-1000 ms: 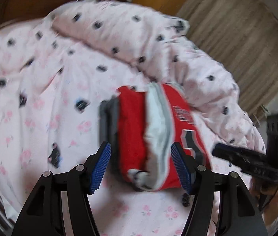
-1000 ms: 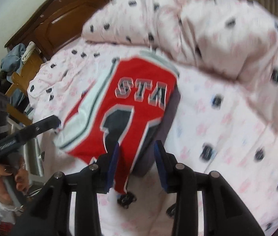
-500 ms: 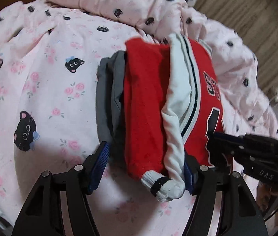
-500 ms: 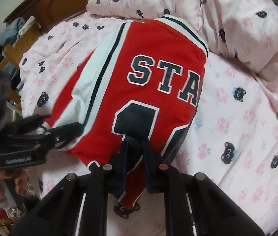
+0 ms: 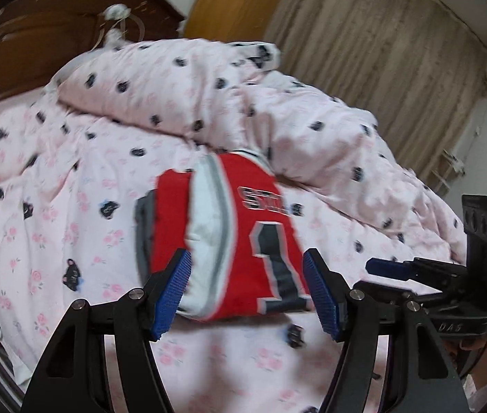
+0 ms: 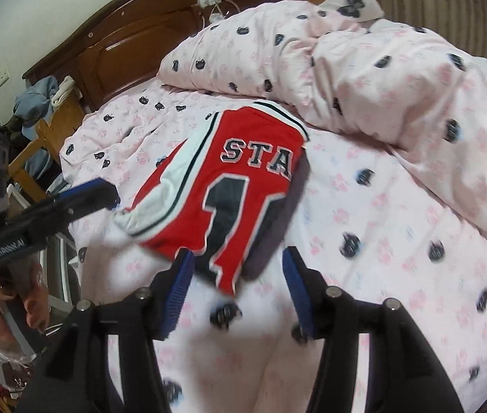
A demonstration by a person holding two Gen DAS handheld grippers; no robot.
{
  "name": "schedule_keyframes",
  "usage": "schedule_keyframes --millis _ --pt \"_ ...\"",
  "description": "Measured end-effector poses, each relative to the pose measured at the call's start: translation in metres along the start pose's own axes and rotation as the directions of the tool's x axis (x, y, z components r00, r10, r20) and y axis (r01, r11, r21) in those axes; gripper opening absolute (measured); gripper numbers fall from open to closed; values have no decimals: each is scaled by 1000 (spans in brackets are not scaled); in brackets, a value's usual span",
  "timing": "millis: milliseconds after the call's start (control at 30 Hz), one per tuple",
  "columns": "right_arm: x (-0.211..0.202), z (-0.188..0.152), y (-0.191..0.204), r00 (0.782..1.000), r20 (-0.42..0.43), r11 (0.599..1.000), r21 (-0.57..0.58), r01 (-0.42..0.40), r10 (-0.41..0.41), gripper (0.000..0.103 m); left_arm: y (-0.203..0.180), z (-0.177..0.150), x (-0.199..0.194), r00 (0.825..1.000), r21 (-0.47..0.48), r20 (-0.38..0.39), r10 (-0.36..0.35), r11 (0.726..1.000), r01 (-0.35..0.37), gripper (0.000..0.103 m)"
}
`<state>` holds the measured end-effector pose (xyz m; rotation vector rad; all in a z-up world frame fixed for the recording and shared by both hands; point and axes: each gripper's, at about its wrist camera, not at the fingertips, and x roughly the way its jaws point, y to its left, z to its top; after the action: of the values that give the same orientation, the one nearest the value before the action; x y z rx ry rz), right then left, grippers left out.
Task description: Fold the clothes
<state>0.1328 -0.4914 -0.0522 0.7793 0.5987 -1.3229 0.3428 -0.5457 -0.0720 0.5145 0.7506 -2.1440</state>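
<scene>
A folded red jersey with white sleeves and dark "STA" lettering and a number 1 (image 5: 243, 241) lies on a pink floral bed sheet printed with small black cats (image 5: 54, 206), on top of a folded grey garment (image 5: 142, 227) whose edge shows along its side. The left claw (image 5: 247, 292) stands wide with nothing between its blue ribbed pads (image 5: 171, 292); the jersey lies just ahead of it, seen between the fingers. The right claw (image 6: 236, 292) is likewise spread wide and holds nothing, with the jersey (image 6: 229, 186) directly ahead of its fingertips. Beyond the jersey from both claws lies a bunched pink quilt in the same cat print (image 6: 364, 69), and behind it a dark wooden headboard (image 6: 133, 41).
</scene>
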Motion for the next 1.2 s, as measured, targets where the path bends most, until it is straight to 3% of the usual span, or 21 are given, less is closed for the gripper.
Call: schedule_keyframes --millis 300,467,633,767,933,1067,1200 --pt "-74 -85 -12 995 51 991 106 85 -91 88 -94 -33 -33 999 165 -4 -41 986 41 66" --pt "-124 -151 -29 969 100 957 210 201 -225 91 -170 -72 -52 994 299 -26 -107 948 110 66" --pt "-179 -227 -56 910 89 867 355 351 -405 96 -242 -113 -60 965 359 -99 -244 896 263 66" --pt "-222 -285 -84 863 62 781 462 420 -501 96 -291 -142 -71 943 368 -107 -315 869 332 66" --pt "-272 -348 -119 808 7 675 553 488 -590 97 -334 -164 -77 923 405 -157 -350 830 384 66" --pt "-304 -387 -137 779 -13 597 634 491 -626 97 -363 -177 -79 915 444 -186 -358 800 403 67" --pt "-326 -412 -143 754 -34 548 666 506 -656 97 -389 -189 -83 904 473 -214 -370 771 427 67"
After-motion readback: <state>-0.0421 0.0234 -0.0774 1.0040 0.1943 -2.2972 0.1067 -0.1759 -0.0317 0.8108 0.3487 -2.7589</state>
